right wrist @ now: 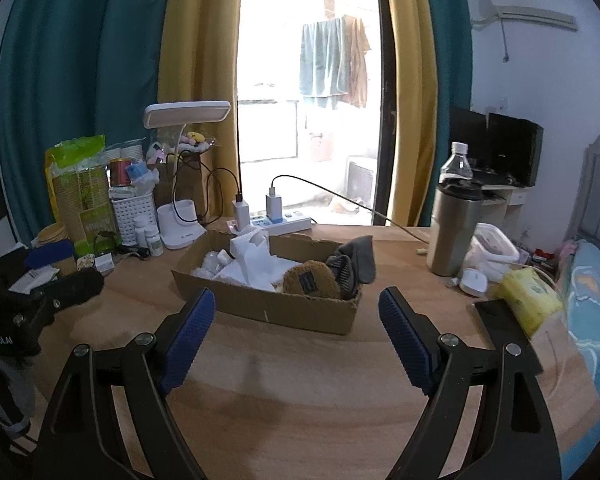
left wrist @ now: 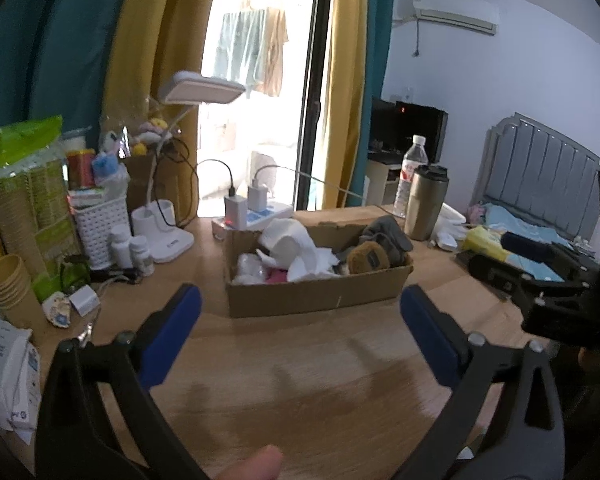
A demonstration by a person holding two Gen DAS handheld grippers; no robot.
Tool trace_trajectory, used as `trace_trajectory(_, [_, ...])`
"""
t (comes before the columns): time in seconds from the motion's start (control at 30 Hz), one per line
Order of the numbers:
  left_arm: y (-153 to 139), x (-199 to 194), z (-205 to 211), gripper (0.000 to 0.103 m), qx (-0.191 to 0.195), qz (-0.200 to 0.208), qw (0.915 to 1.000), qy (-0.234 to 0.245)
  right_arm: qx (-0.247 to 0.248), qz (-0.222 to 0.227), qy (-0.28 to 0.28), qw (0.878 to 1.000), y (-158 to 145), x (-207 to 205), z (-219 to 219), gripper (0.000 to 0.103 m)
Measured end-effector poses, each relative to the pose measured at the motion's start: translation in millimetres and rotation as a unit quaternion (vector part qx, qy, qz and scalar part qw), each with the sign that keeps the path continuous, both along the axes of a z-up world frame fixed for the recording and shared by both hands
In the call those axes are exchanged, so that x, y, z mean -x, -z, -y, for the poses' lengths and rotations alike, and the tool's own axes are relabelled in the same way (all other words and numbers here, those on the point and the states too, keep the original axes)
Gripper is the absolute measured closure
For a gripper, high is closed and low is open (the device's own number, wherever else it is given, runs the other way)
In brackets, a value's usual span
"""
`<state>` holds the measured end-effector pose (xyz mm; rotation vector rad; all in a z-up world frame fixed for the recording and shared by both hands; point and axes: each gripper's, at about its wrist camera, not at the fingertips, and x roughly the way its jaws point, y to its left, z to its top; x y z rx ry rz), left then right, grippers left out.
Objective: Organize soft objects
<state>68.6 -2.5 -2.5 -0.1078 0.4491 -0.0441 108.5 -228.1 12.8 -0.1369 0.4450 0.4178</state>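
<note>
2 hand-held grippers, left (left wrist: 300, 308) and right (right wrist: 296, 312), hovering agape, empty, facing box (left wrist: 320, 296); likely between items; next needing fresh soft item.

Two handheld grippers point forward and slightly down. The left gripper (left wrist: 300, 308) has its blue-padded jaws spread wide, nothing between them; a fingertip (left wrist: 260, 462) shows at six o'clock. The right gripper (right wrist: 296, 312) also stands open and empty, its blue pads (right wrist: 406, 340) apart.

Both wrist views face cardboard box (left wrist: 320, 296) on desk, near.
</note>
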Motion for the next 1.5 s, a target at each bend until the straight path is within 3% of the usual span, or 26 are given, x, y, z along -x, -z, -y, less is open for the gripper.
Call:
trace_trajectory(0.3, [-8.1, 19.8, 6.2, 0.002, -0.03, 0.031, 0.9987, -0.026, 0.007, 0.015, 0.023, 1.0, 1.3, 17.7, 11.5, 0.016])
trace_trajectory(1.5, [-0.8, 15.2, 7.2, 0.002, -0.026, 0.016, 0.9993, -0.019, 0.004, 0.01, 0.027, 1.0, 4.5, 16.0, 11.7, 0.016])
